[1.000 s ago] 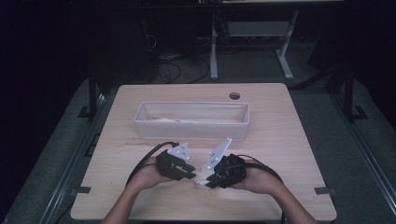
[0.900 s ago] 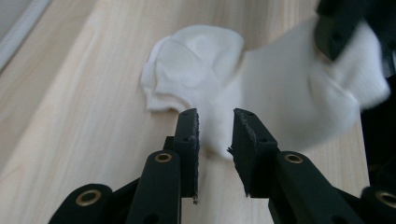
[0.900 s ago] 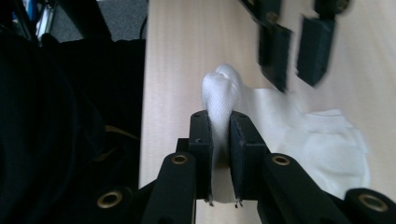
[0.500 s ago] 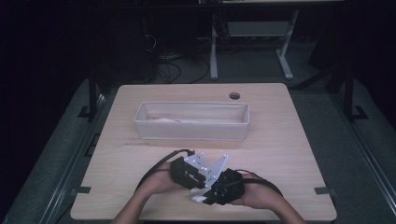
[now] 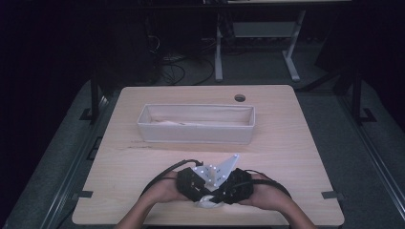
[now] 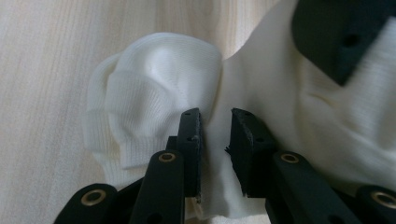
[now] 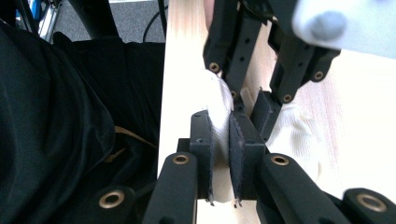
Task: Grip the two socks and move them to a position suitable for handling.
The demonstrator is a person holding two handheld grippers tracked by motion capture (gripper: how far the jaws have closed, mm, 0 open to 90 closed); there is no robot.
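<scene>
Left gripper (image 5: 203, 188) slid in tight beside the right gripper (image 5: 220, 191) since before; both are clamped narrow on the white sock (image 6: 154, 93).

1. The sock (image 6: 154, 102) you are holding is cream-white, with a fine ribbed knit and no print.
2. Your left gripper (image 6: 215, 126) has matte black jaws with brass-coloured rivets at the links.
3. Your right gripper (image 7: 219, 135) is the same: black jaws, brass-coloured pivots.
4. The plate (image 5: 220, 171) on top of the grippers is pale grey with small lighter dots.
5. The table (image 5: 296, 138) is light, pale-yellow wood with a faint straight grain.
6. The bin (image 5: 191, 133) is off-white and plain.
7. The floor (image 5: 62, 143) around you is dark grey.
</scene>
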